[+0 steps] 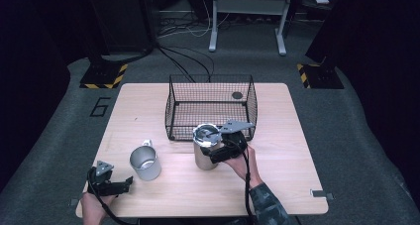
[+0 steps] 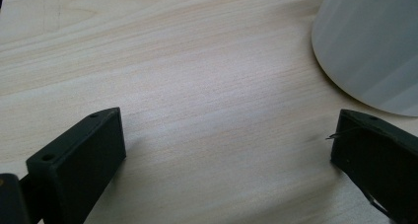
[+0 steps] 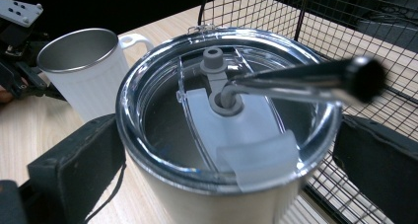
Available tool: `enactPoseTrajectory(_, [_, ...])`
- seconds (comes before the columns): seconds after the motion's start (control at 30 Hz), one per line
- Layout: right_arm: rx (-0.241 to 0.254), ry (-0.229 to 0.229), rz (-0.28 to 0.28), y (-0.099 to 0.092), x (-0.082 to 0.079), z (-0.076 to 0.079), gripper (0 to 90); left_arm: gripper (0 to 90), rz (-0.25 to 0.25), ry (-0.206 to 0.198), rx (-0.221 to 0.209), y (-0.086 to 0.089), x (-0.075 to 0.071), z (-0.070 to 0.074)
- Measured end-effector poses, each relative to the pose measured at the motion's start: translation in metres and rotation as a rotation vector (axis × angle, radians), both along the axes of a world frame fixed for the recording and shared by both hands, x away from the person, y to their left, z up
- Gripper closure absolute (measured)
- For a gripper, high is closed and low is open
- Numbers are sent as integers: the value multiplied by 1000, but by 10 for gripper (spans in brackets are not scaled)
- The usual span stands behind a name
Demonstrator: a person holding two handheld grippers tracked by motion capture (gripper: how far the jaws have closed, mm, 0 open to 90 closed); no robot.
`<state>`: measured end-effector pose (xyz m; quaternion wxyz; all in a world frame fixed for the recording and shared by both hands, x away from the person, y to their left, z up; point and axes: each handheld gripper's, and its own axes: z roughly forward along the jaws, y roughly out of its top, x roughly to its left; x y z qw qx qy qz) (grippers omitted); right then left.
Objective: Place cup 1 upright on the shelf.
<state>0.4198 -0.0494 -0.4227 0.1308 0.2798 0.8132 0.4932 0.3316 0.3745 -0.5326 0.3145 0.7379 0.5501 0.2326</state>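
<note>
the steel tumbler with a clear lid and bent metal straw (image 3: 222, 135) stands on the pale wooden worktop (image 1: 277, 180), just in front of the black wire basket (image 1: 210, 106), between the right gripper (image 1: 224, 148)'s fingers (image 3: 74, 169), which close against its sides. the left gripper (image 1: 116, 185) rests near the worktop's front-left corner, fingers (image 2: 79, 165) spread wide around nothing, just beside the white steel-lined mug (image 1: 145, 163). grey carpet and dark surroundings lie beyond.

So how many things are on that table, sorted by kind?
Steel tumbler with clear lid and bent straw: 1
White mug with handle: 1
Black wire basket: 1
Hand-held grippers, left gripper and right gripper: 2
Total: 5
</note>
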Motion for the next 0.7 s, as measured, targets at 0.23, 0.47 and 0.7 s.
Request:
enactPoseTrajectory(0.23, [28, -11, 5, 6, 4, -5, 0, 0, 0, 0, 0, 0, 0, 0])
enactPoseTrajectory(0.47, [45, -18, 12, 9, 7, -9, 0, 1, 0, 0, 0, 0, 0, 0])
enactPoseTrajectory(0.7, [64, -18, 4, 13, 9, -12, 0, 1, 2, -4, -1, 0, 0, 0])
